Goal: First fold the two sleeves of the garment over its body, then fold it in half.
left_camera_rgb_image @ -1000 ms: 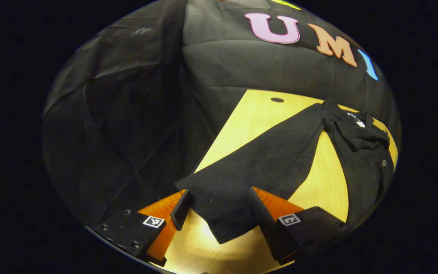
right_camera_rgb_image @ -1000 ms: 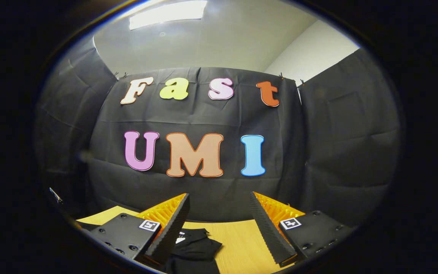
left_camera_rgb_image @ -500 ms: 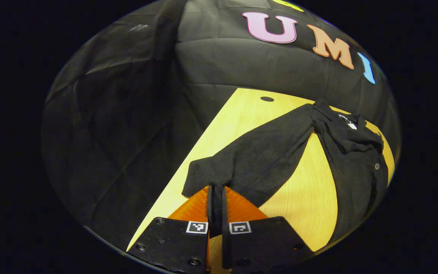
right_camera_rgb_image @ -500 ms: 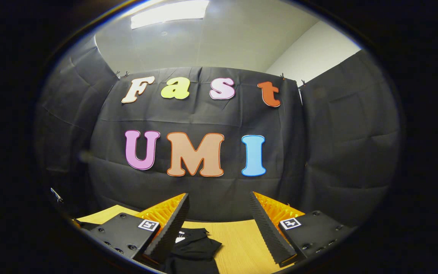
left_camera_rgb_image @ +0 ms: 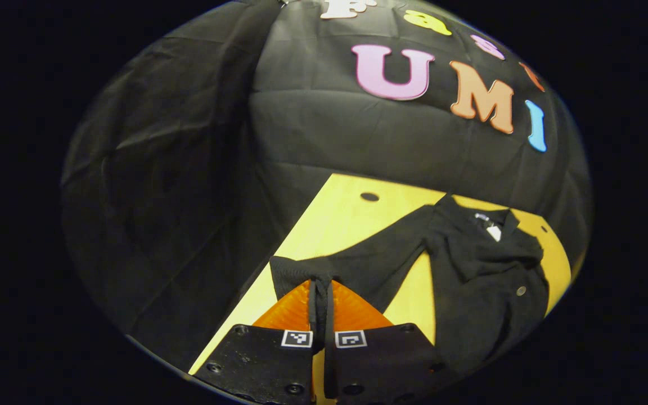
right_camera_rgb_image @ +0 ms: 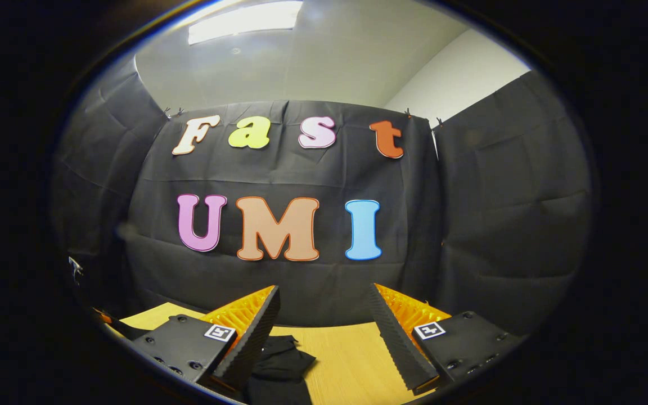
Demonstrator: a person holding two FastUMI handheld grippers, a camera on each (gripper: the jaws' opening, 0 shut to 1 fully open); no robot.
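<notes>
— Garment (left_camera_rgb_image: 481,281): where do we have it?

— We see the black garment spread on the yellow wooden desk (left_camera_rgb_image: 346,216), its collar toward the booth's cloth wall and a small white tag at the neck. One button shows on the front panel.

— And the sleeve (left_camera_rgb_image: 358,267)?

— In the left gripper view it runs from the shoulder across the desk to our left gripper (left_camera_rgb_image: 321,298). Its cuff end is bunched and pinched between the two orange fingers, which we hold nearly together on the cloth.

— Is the sleeve lying flat?

— Near the fingers it looks lifted and gathered; farther toward the shoulder we cannot tell whether it touches the desk.

— What about our right gripper (right_camera_rgb_image: 324,332)?

— In the right gripper view its jaws stand wide apart with nothing between them. It sits above the desk edge, facing the wall. A dark fold of the garment lies on the desk just beside the left finger, apart from it as far as we can tell.
</notes>
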